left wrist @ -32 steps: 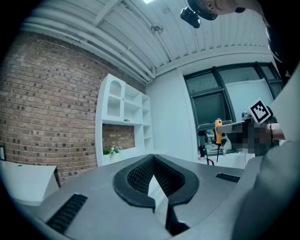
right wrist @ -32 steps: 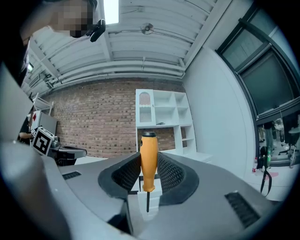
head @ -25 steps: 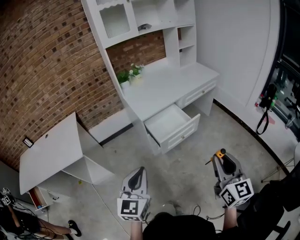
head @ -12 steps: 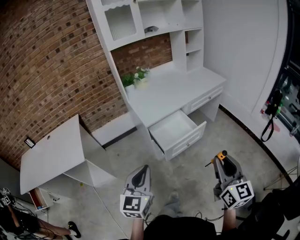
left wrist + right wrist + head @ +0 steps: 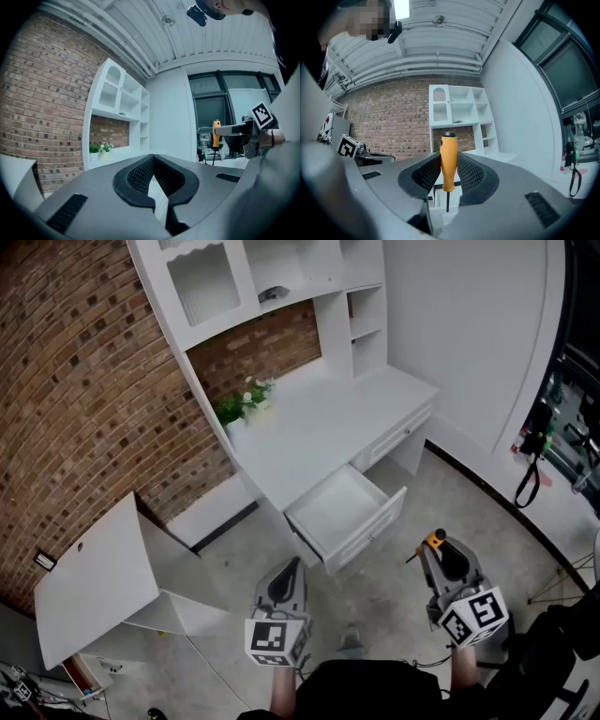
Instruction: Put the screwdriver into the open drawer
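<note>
The white desk [image 5: 319, 423] has one drawer [image 5: 371, 522] pulled out, open and bare inside. My right gripper [image 5: 437, 547] is held level over the floor, to the right of the drawer and short of it. It is shut on the screwdriver [image 5: 448, 159], whose orange handle stands upright between the pads with the thin shaft pointing down. The orange handle [image 5: 434, 540] also shows in the head view. My left gripper [image 5: 286, 570] hangs in front of the drawer's left corner, shut with nothing in it [image 5: 153, 159]. The left gripper view catches the screwdriver [image 5: 216, 133] at the right.
A small potted plant [image 5: 242, 399] sits at the desk's back left under a white shelf hutch [image 5: 281, 277]. A white panel cabinet [image 5: 89, 577] stands at the left against the brick wall. Dark equipment with a hanging cable [image 5: 530, 460] lines the right wall.
Both grippers have moved across the floor toward the desk, so the open drawer lies closer ahead of them. The screwdriver has stayed in the right grip.
</note>
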`<control>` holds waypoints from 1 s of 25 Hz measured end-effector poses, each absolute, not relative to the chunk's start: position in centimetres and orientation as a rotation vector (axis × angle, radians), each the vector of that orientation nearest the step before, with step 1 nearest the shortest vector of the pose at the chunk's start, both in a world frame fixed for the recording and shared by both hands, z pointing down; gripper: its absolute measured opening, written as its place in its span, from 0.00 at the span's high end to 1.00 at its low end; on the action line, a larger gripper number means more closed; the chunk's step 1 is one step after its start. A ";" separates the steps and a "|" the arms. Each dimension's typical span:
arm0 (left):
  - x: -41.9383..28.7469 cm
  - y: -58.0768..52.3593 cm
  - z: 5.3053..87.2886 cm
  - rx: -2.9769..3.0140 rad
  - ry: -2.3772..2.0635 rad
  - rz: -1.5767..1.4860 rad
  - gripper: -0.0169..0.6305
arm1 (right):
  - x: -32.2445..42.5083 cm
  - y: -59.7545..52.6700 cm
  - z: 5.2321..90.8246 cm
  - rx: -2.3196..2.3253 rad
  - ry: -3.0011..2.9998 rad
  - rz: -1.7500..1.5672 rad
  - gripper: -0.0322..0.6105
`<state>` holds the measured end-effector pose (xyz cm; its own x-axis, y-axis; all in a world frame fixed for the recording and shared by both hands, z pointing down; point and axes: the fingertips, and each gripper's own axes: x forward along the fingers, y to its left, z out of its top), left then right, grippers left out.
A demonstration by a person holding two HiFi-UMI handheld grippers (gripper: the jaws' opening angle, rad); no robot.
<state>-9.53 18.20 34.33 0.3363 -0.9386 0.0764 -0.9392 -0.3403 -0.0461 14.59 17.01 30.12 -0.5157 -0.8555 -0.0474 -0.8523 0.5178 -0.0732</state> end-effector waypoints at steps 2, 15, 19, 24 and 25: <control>-9.5 16.8 34.1 2.581 -1.785 0.122 0.96 | 14.3 15.8 29.9 -1.515 2.675 -0.052 0.78; -11.4 11.0 34.6 2.577 -1.769 0.109 0.96 | 11.7 9.5 30.7 -1.503 2.674 -0.088 0.78; -12.6 10.1 35.2 2.552 -1.778 0.113 0.96 | 10.4 7.9 31.2 -1.484 2.702 -0.105 0.78; -12.9 8.6 35.9 2.527 -1.764 0.113 0.96 | 9.8 5.2 31.3 -1.474 2.729 -0.122 0.78; -12.9 8.1 36.2 2.516 -1.767 0.119 0.96 | 9.7 4.5 31.5 -1.466 2.736 -0.130 0.78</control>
